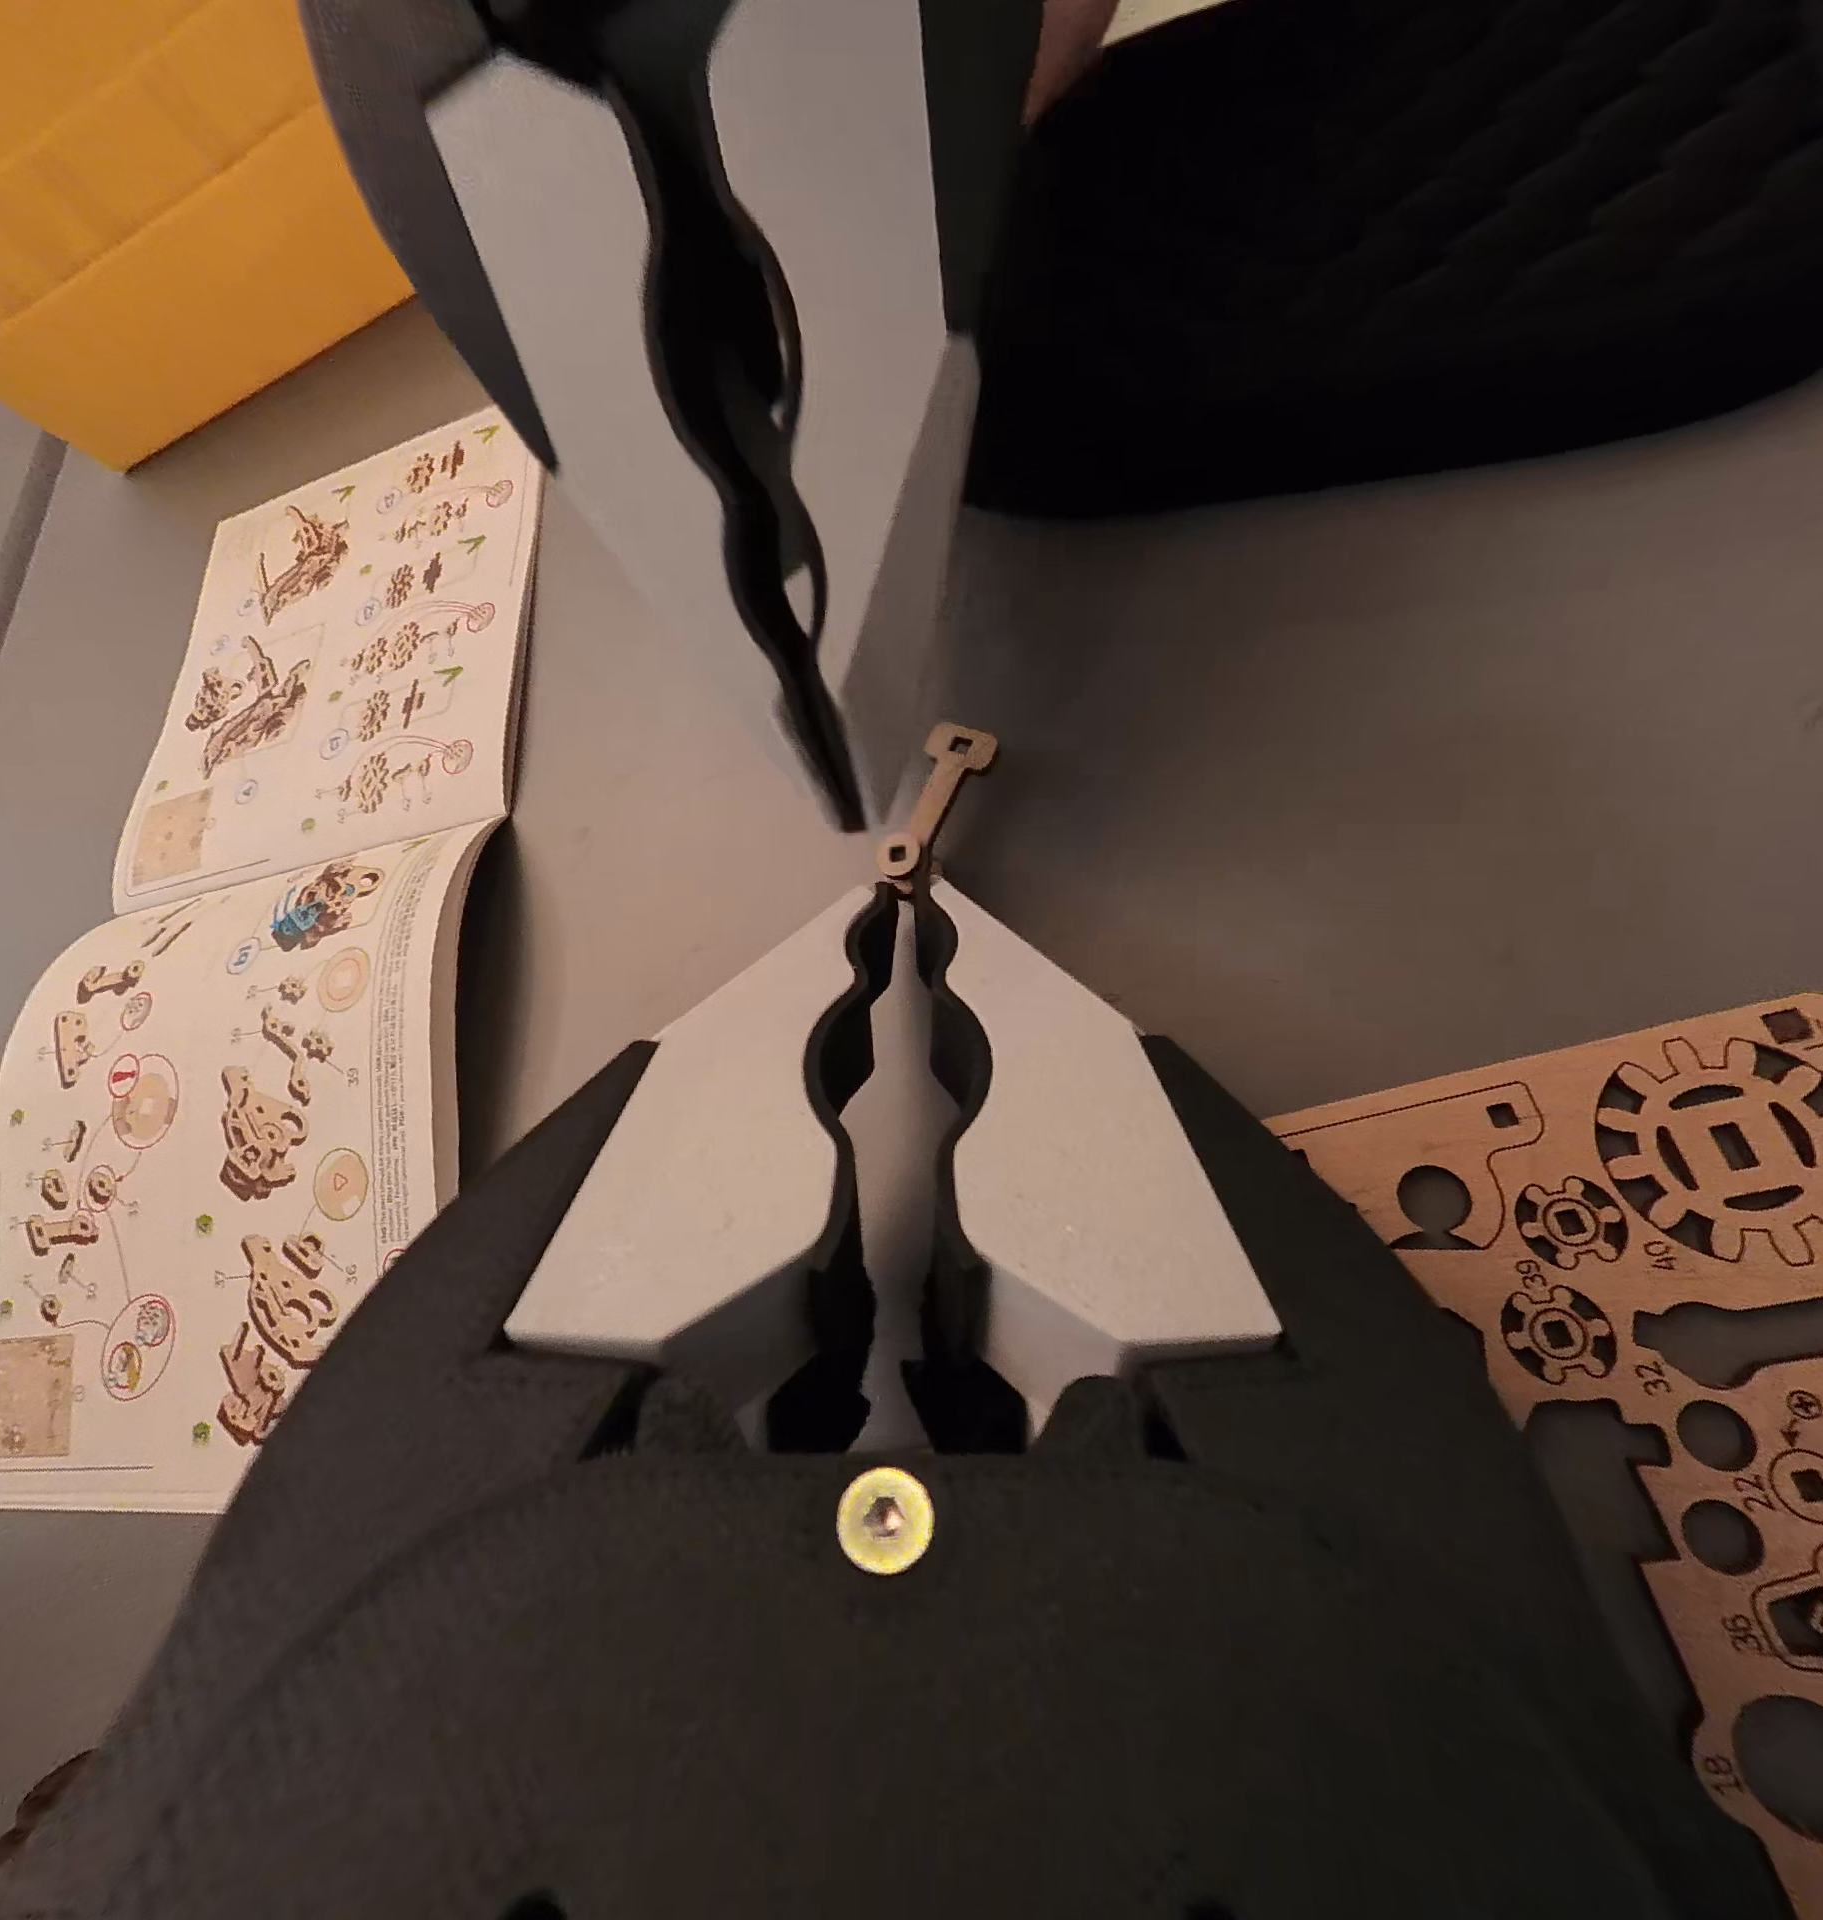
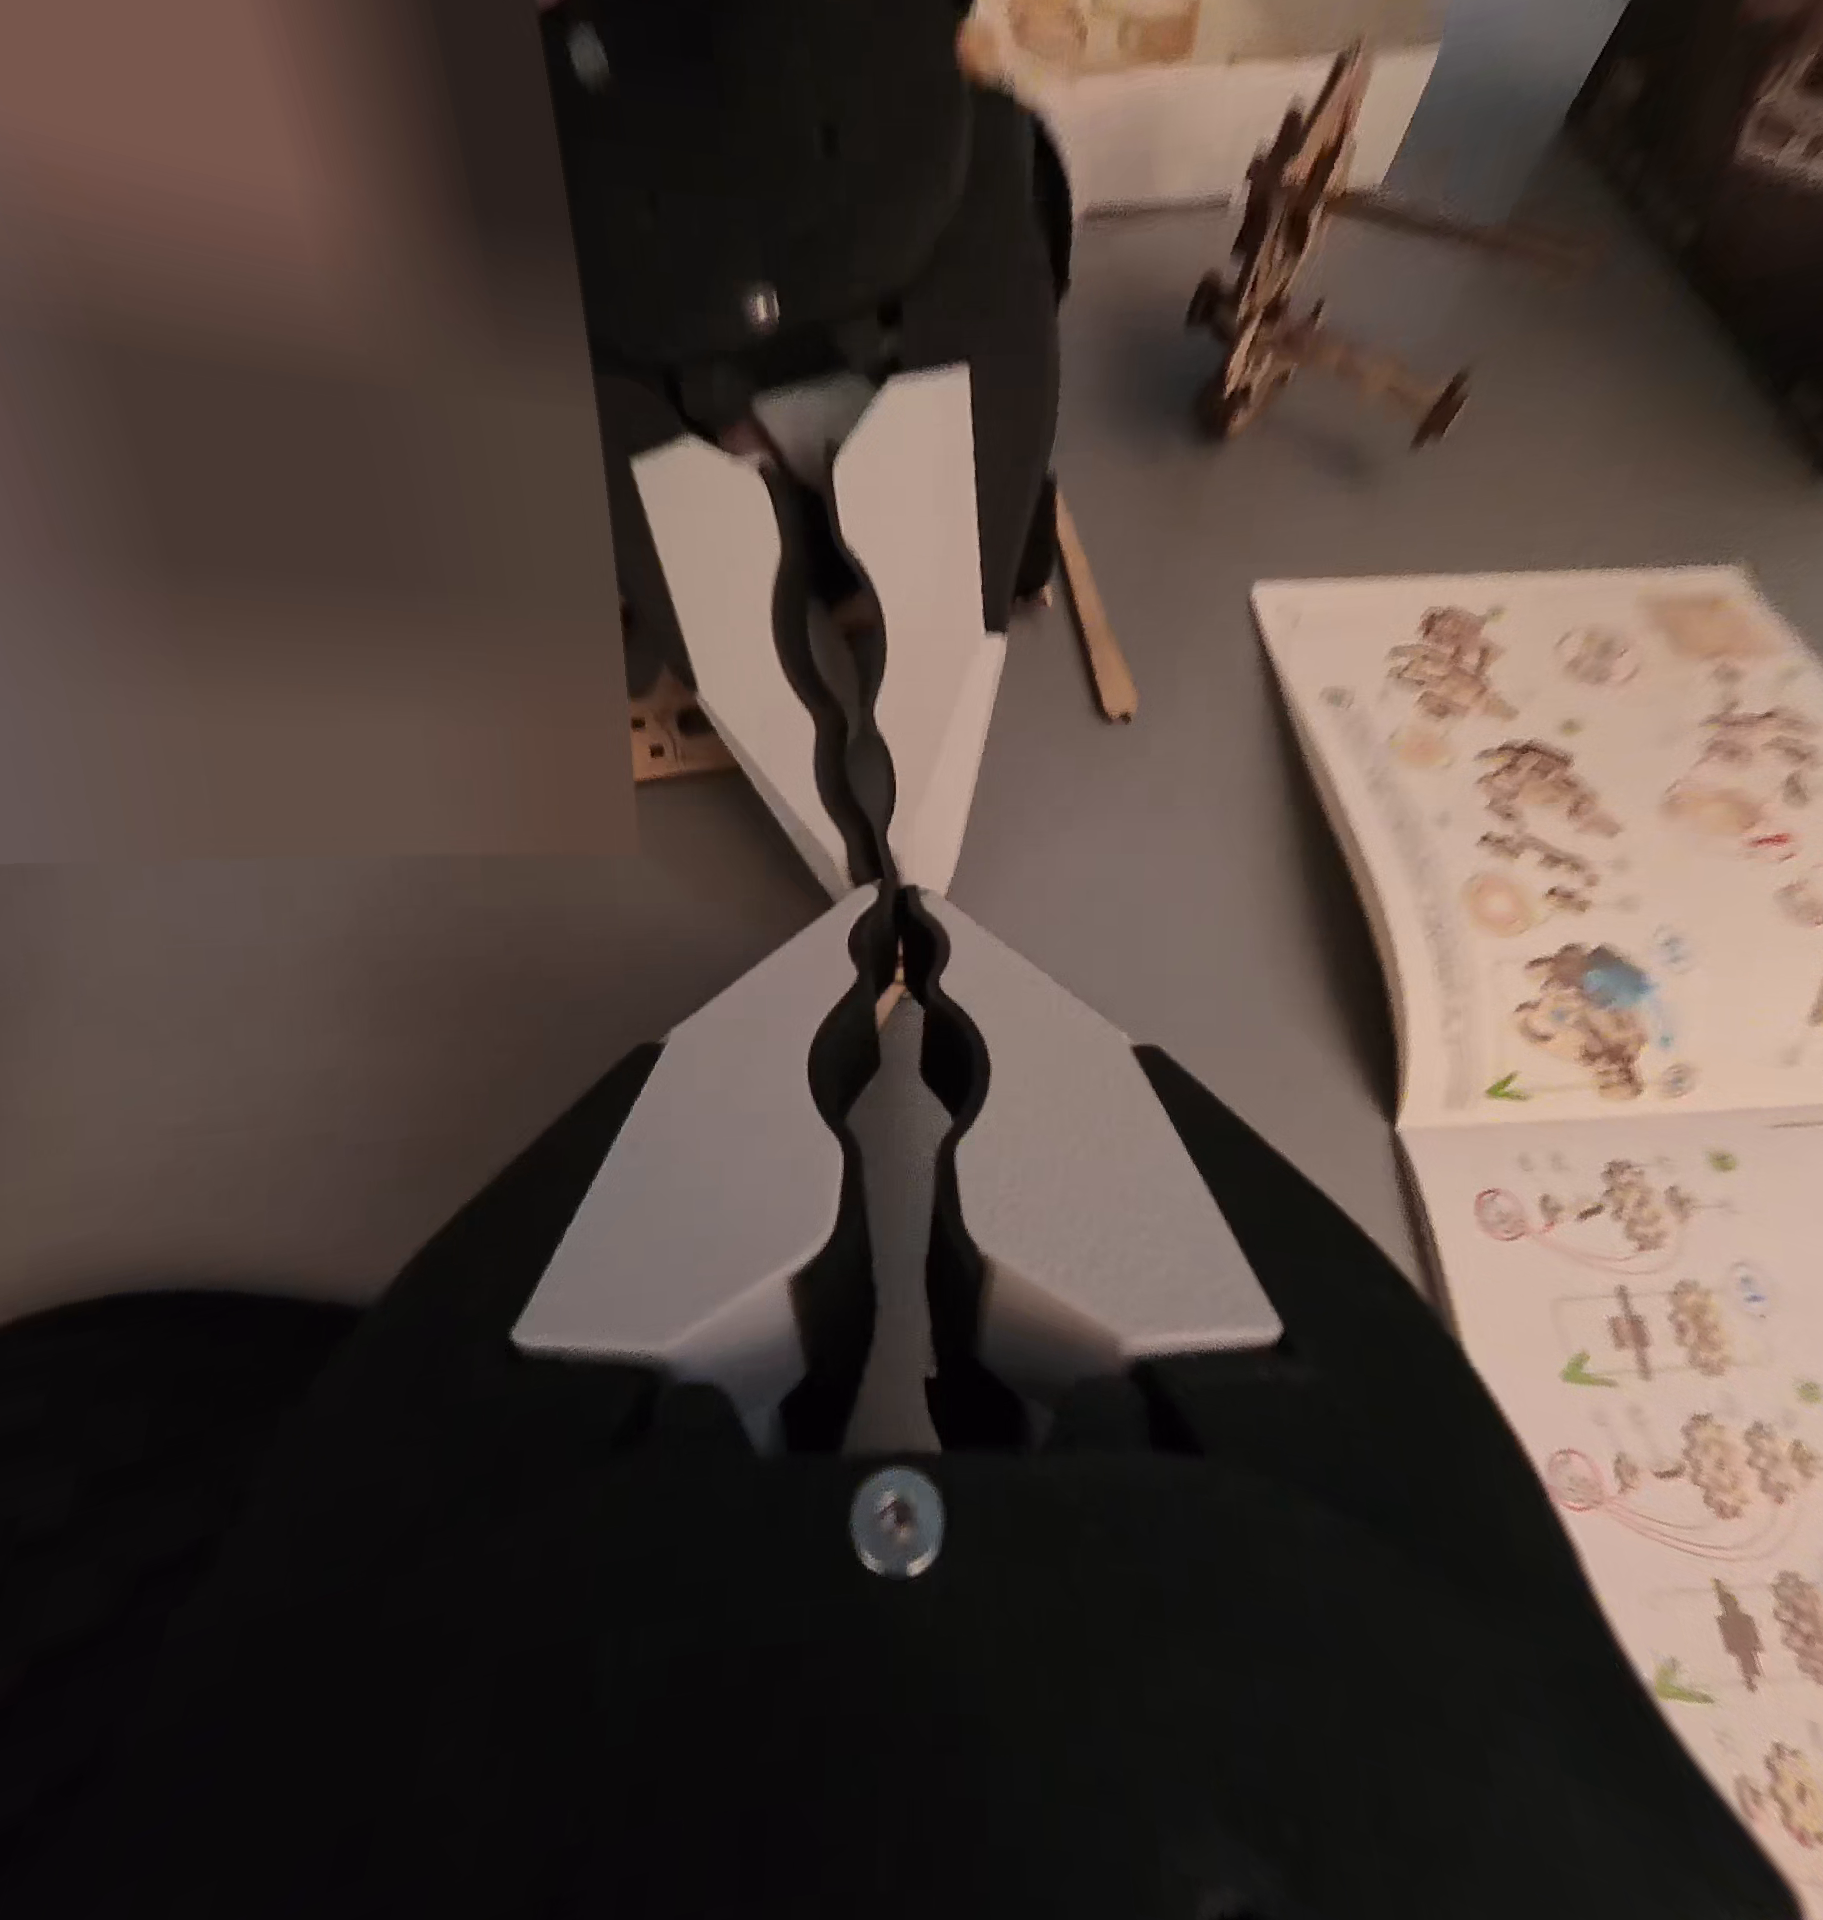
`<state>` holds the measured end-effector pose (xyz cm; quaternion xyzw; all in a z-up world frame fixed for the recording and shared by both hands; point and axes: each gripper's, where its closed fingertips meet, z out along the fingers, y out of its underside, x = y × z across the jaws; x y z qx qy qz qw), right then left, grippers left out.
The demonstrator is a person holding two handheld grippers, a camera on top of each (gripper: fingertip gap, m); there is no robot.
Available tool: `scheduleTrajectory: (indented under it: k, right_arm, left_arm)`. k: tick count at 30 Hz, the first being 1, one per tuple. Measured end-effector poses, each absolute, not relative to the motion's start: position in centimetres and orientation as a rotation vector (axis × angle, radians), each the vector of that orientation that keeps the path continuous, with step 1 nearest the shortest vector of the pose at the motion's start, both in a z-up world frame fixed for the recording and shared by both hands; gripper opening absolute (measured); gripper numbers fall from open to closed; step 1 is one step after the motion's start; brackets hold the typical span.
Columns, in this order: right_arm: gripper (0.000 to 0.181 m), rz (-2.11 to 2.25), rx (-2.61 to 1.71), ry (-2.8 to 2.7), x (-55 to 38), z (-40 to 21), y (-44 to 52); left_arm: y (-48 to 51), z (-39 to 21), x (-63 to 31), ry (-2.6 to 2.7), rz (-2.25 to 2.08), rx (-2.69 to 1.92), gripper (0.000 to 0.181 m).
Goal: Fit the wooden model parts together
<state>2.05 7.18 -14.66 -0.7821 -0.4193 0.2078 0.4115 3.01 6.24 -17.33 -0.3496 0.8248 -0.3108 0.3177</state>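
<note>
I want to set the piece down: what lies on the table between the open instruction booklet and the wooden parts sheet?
In the left wrist view, only the left gripper, pinching the small wooden link, sits between booklet and parts sheet; the grey table there looks bare.

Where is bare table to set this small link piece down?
Free: the grey table right of the small wooden link, between the black bag and the wooden parts sheet. A narrower strip lies between the instruction booklet and the left gripper. Crowded: where the right gripper closes in, tip to tip.
</note>
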Motion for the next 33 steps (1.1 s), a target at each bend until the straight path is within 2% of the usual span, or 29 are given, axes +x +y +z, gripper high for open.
scheduleTrajectory:
  k: [4, 7, 10, 13, 16, 19, 22, 26, 28, 31, 33]
  right_arm:
    - [0.0, 0.554, -2.042, -1.071, 2.1, -16.6, 6.8]
    - [0.0, 0.55, -1.965, -1.039, 2.0, -14.3, 7.0]
    - [0.0, 0.568, -2.052, -1.054, 2.0, -16.6, 6.9]
    - [0.0, 0.549, -1.969, -1.031, 1.9, -14.0, 7.1]
    - [0.0, 0.553, -2.062, -1.03, 2.1, -16.5, 7.1]
    - [0.0, 0.52, -1.984, -1.032, 2.1, -14.1, 7.1]
    - [0.0, 0.568, -2.062, -1.041, 2.0, -16.5, 6.6]
    - [0.0, 0.516, -1.966, -1.011, 2.2, -13.7, 7.1]
    - [0.001, 0.526, -2.105, -1.013, 2.8, -16.9, 7.0]
    - [0.0, 0.554, -1.997, -0.98, 2.5, -13.6, 7.2]
    - [0.0, 0.537, -2.032, -1.011, 2.4, -14.9, 7.0]
  left_arm:
    - [6.1, -17.4, 3.0, 2.177, -0.814, -0.915, 0.001]
    - [6.1, -17.4, 3.0, 2.175, -0.81, -0.91, 0.001]
    - [6.2, -17.4, 3.0, 2.183, -0.806, -0.914, 0.002]
    - [6.1, -17.4, 3.0, 2.181, -0.803, -0.907, 0.001]
    - [6.2, -17.6, 2.9, 2.192, -0.802, -0.916, 0.002]
    - [6.2, -17.5, 3.0, 2.184, -0.811, -0.917, 0.001]
    - [6.2, -17.6, 3.0, 2.185, -0.807, -0.92, 0.001]
    - [6.2, -17.5, 3.1, 2.177, -0.793, -0.909, 0.001]
    - [6.2, -17.5, 3.1, 2.181, -0.796, -0.908, 0.001]
    - [6.3, -17.4, 3.1, 2.171, -0.791, -0.91, 0.001]
    - [6.2, -17.4, 3.1, 2.168, -0.802, -0.911, 0.001]
